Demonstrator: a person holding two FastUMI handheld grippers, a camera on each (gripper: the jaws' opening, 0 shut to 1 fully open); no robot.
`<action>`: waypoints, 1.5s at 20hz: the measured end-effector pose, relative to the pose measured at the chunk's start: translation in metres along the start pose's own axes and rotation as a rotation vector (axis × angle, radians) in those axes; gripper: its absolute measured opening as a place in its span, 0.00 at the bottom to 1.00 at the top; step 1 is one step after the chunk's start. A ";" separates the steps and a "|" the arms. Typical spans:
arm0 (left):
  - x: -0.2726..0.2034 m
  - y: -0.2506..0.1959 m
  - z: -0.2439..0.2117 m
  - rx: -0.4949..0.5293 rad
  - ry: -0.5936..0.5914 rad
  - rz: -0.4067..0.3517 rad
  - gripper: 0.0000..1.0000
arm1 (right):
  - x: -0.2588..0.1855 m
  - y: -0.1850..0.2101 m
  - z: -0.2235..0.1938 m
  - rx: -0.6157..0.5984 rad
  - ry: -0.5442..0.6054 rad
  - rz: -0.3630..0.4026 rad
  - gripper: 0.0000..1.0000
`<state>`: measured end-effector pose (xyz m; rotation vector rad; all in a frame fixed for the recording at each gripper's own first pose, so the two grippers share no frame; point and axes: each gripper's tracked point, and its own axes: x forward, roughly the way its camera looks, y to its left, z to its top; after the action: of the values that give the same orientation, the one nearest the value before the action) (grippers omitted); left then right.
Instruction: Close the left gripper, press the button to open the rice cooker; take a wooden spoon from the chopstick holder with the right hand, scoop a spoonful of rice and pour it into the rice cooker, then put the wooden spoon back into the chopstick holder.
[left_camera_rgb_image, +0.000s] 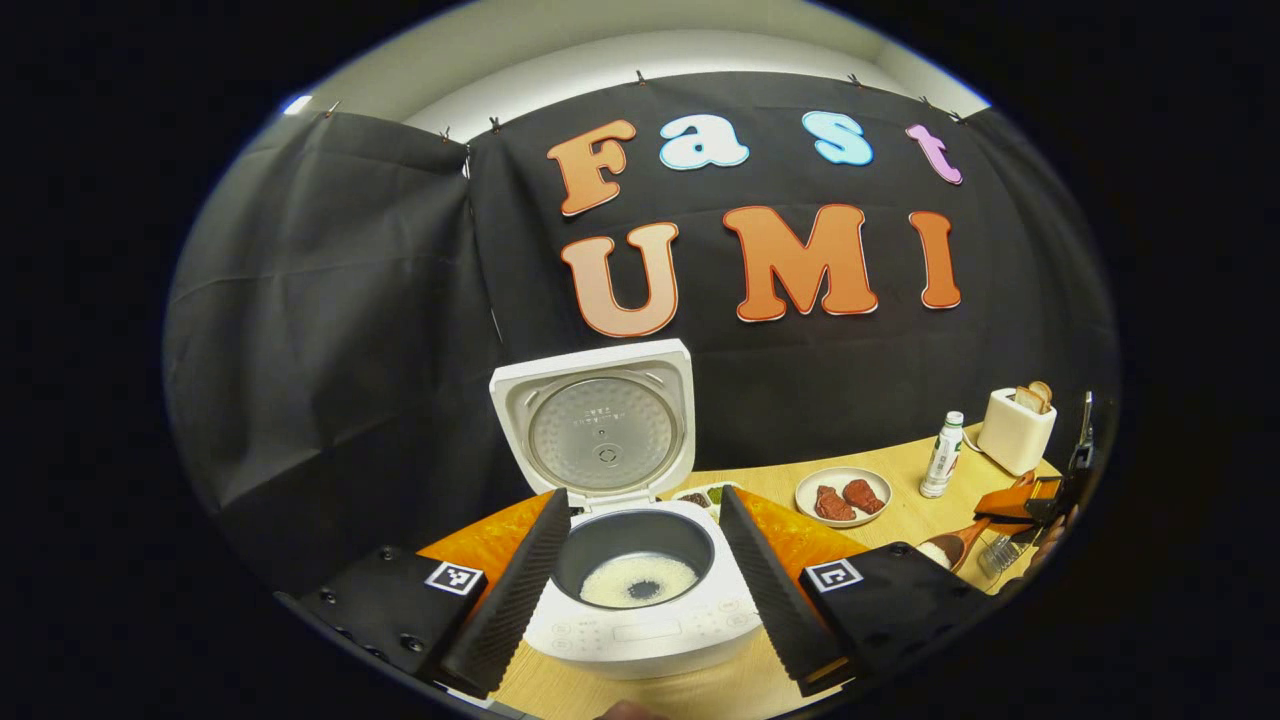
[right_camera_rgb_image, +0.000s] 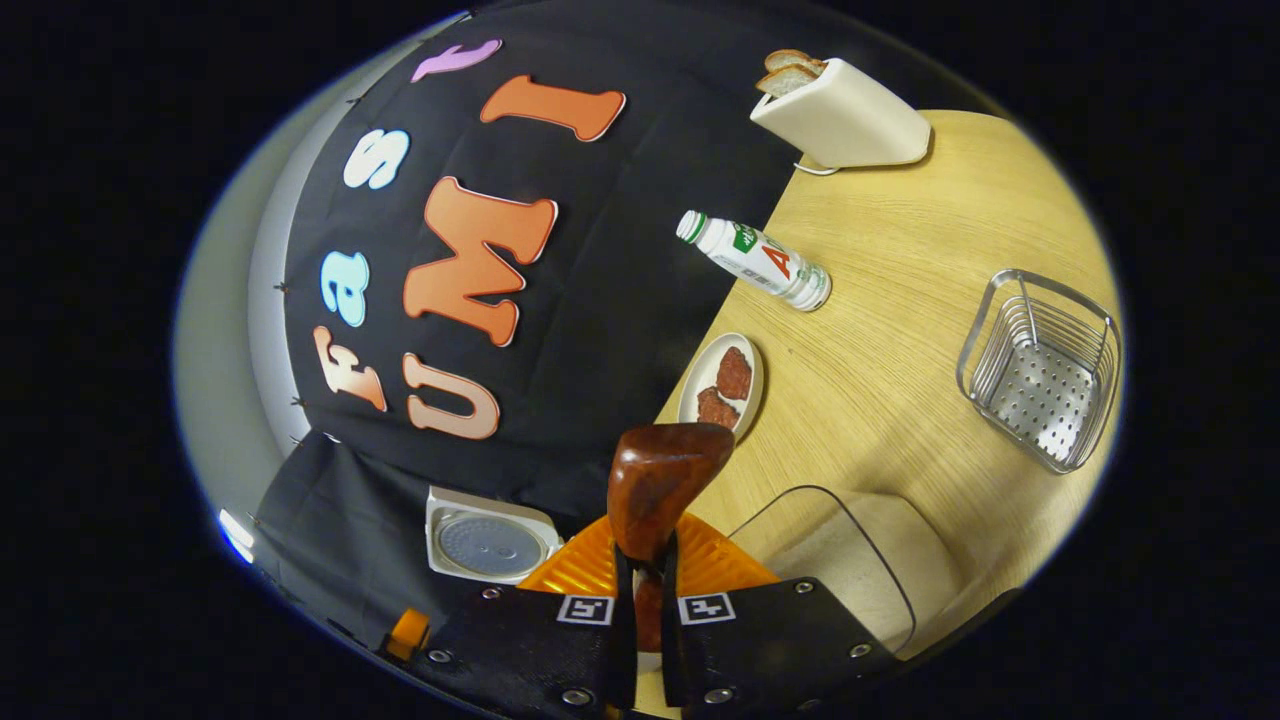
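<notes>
The white rice cooker (left_camera_rgb_image: 640, 620) stands open on an orange mat (left_camera_rgb_image: 495, 540), its lid (left_camera_rgb_image: 598, 425) upright. A thin ring of rice (left_camera_rgb_image: 638, 580) lies in the dark inner pot. My left gripper (left_camera_rgb_image: 644, 497) is open just before the cooker, one finger on each side of the pot, holding nothing. My right gripper (right_camera_rgb_image: 645, 570) is shut on the handle of the wooden spoon (right_camera_rgb_image: 665, 478). In the left gripper view the spoon (left_camera_rgb_image: 950, 548) is low at the right with white rice in its bowl, next to the wire chopstick holder (left_camera_rgb_image: 1002, 553). The cooker lid (right_camera_rgb_image: 487, 545) is beyond the spoon.
A clear box of rice (right_camera_rgb_image: 850, 560) sits beside my right gripper. The wire chopstick holder (right_camera_rgb_image: 1040, 370) has nothing in it. A plate with meat (left_camera_rgb_image: 843, 497), a white bottle (left_camera_rgb_image: 942, 455) and a toaster with bread (left_camera_rgb_image: 1017, 428) stand toward the back right of the wooden table (right_camera_rgb_image: 900, 300).
</notes>
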<state>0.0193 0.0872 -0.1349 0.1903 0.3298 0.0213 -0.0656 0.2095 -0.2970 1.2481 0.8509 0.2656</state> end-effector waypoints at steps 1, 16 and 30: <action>0.001 0.001 -0.001 -0.003 -0.001 0.003 1.00 | -0.001 0.006 0.005 0.008 -0.006 0.012 0.09; 0.001 0.052 0.009 -0.033 -0.078 0.054 1.00 | 0.047 0.135 -0.023 -0.012 0.007 0.190 0.09; -0.024 0.150 0.007 -0.077 -0.198 0.163 0.99 | 0.133 0.231 -0.138 -0.166 0.135 0.244 0.09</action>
<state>0.0005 0.2323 -0.0921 0.1409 0.1151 0.1747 -0.0108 0.4672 -0.1529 1.1867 0.7744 0.6108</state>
